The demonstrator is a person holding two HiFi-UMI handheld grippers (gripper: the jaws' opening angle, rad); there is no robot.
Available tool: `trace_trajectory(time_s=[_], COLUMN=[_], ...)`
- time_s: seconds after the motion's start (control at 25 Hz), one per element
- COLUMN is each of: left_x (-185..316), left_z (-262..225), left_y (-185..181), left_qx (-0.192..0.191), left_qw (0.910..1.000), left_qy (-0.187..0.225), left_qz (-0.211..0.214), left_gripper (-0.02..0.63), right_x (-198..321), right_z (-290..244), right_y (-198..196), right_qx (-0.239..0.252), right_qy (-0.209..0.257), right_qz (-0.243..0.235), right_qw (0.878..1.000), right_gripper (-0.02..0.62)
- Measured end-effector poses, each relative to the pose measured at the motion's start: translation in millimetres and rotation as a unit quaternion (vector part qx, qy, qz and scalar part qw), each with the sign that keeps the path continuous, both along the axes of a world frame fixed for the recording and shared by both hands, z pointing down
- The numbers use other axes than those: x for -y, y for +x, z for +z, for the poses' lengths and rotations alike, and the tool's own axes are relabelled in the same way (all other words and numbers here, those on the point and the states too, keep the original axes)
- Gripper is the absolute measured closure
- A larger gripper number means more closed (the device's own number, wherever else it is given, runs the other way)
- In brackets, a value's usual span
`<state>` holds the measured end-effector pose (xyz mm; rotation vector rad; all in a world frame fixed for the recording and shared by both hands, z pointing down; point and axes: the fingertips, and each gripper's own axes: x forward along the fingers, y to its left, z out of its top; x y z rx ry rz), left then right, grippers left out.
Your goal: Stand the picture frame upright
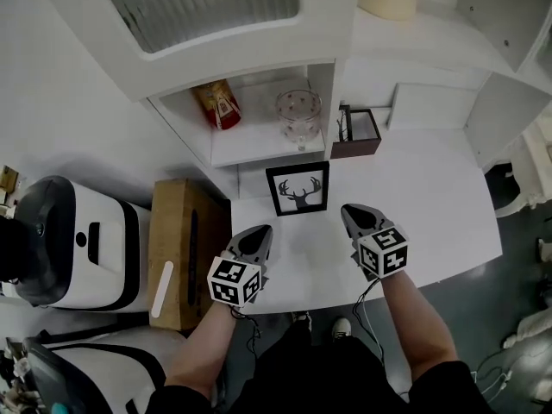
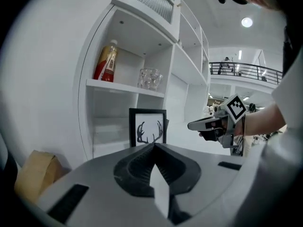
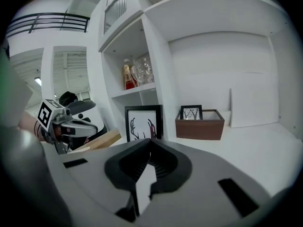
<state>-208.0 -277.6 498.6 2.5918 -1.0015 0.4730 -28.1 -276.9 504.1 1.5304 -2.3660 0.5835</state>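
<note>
The black picture frame (image 1: pixel 298 189) with a deer-antler print stands upright on the white table (image 1: pixel 431 205), its back close to the shelf unit's lower edge. It also shows in the left gripper view as the frame (image 2: pixel 147 126) and in the right gripper view as the frame (image 3: pixel 143 123). My left gripper (image 1: pixel 258 233) hovers in front of the frame and to its left, jaws shut with nothing between them. My right gripper (image 1: pixel 352 210) hovers in front and to its right, also shut and empty. Neither touches the frame. Each gripper sees the other: right gripper (image 2: pixel 191 125), left gripper (image 3: pixel 94 126).
A brown wooden box (image 1: pixel 356 134) with a small picture in it sits behind and right of the frame. On the shelf above stand a glass jar (image 1: pixel 299 115) and a red bottle (image 1: pixel 220 103). A cardboard box (image 1: pixel 185 248) and a white appliance (image 1: pixel 78 244) stand left of the table.
</note>
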Motion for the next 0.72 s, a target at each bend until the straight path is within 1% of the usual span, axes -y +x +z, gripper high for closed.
trace_trajectory(time_s=[0.24,0.4,0.56,0.72], left_x=[-51,-83,-113,-145], left_z=[-22,-34,-47,-55], left_y=[23,39,53,64], left_qx=[-0.006,-0.011,-0.02,-0.022], left_qw=[0.9999,0.9995,0.999,0.9986], left_qy=[0.002,-0.001,0.003,0.006], left_qz=[-0.016,-0.028,-0.039,-0.048], left_gripper=[0.601,0.601,0.601,0.601], right_x=[-44,-74,-104,-135], right_z=[-25,-44,-59,-71], right_y=[2,10,19,26], right_qx=[0.02,0.027,0.032,0.037], right_qy=[0.013,0.023,0.035,0.044], right_qz=[-0.019,-0.028,-0.035,-0.044], right_qw=[1.0,0.999,0.998,0.997], right_gripper=[0.591,0.591,0.591,0.591])
